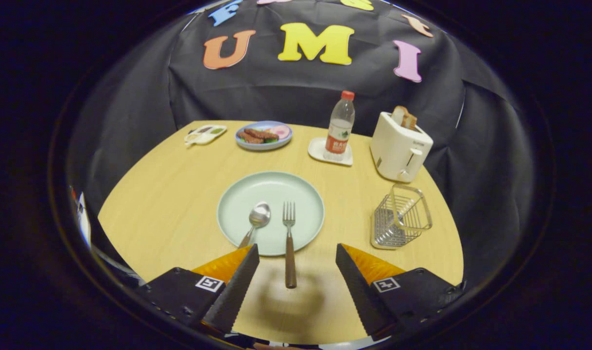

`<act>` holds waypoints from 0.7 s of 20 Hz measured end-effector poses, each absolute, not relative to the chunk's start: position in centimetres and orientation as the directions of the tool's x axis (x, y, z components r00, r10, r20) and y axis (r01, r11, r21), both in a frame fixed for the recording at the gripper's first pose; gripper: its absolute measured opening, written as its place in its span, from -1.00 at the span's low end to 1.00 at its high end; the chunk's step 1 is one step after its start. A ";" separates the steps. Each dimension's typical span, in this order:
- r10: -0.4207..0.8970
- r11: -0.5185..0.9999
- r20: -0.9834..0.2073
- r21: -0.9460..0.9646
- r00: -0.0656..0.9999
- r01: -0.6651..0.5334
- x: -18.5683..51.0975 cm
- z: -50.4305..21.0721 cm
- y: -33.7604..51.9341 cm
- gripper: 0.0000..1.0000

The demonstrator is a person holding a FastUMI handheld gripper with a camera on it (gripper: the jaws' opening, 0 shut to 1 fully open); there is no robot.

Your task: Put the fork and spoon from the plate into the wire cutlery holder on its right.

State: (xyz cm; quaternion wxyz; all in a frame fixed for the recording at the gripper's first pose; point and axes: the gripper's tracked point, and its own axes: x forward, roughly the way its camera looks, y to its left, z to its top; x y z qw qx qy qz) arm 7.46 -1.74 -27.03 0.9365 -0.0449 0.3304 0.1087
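Black cloth booth wall behind a light wood desk (pixel 179 194). Centre of desk: pale green plate (pixel 305 194) with the spoon (pixel 256 221) and fork (pixel 289 243) lying side by side on it, spoon left of fork. Spoon bowl sits on the plate, its handle running toward the left finger and partly hidden behind that fingertip. Fork tines on the plate, brown handle sticking out over the near rim onto the desk, between the two fingers. Hand-held gripper (pixel 297 257) is released, fingers spread wide, nothing touched; the fork handle end lies in the gap, apart from both. Gripper shadow falls on the desk under the handle. Wire cutlery holder (pixel 402 216) stands to the right of the plate, just beyond the right finger, looks empty. Behind it a white toaster (pixel 399 148) with bread slices poking up. Water bottle (pixel 339 127) with red cap on a small white tray (pixel 320 150), behind the plate. Blue plate of food (pixel 263 134) at the far edge, small white packet (pixel 204 134) left of it.
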 end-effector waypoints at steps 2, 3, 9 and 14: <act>0.179 0.969 -0.674 -0.004 0.716 -0.246 7.9 -28.8 -1.6 0.71; 0.187 0.968 -0.695 0.011 0.694 -0.250 8.1 -29.4 -1.3 0.64; 0.191 0.965 -0.765 0.033 0.616 -0.259 8.3 -31.3 -0.7 -0.03; 0.162 0.965 -0.822 0.017 0.546 -0.262 7.3 -32.0 -1.3 -0.46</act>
